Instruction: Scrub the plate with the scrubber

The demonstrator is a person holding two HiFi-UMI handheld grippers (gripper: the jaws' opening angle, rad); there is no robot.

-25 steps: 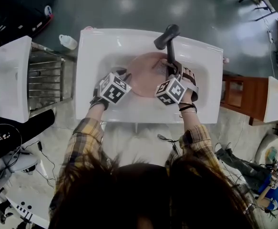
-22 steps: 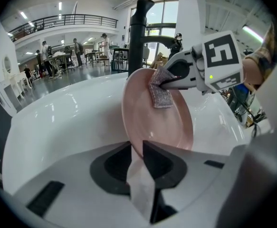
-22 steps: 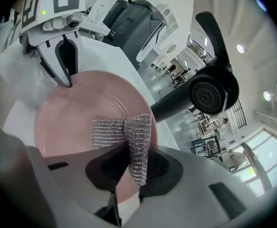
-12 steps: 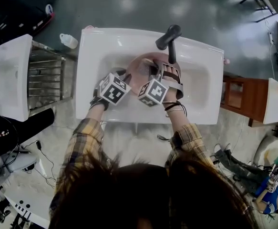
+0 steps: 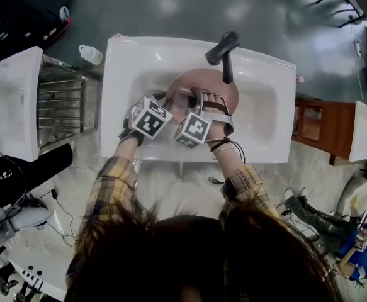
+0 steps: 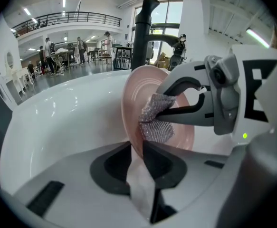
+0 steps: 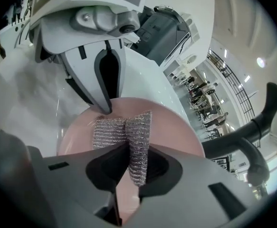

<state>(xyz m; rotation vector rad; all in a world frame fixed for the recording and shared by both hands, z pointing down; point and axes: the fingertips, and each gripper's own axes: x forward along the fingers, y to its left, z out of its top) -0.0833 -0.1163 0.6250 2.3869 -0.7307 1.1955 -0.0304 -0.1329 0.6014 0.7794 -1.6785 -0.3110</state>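
Right gripper view: right gripper (image 7: 131,167) clenched on the silver scrubber (image 7: 110,133), which lies flat against the pink plate (image 7: 171,132). The left gripper (image 6: 137,152) grips the plate's rim, holding it tilted in the sink (image 5: 265,83) beneath the tap (image 5: 223,49)

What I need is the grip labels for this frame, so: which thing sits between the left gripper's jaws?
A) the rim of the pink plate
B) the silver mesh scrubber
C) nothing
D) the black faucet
A: in the left gripper view, the jaws of the left gripper clamp the rim of the pink plate, while the scrubber is pinched in the right gripper.
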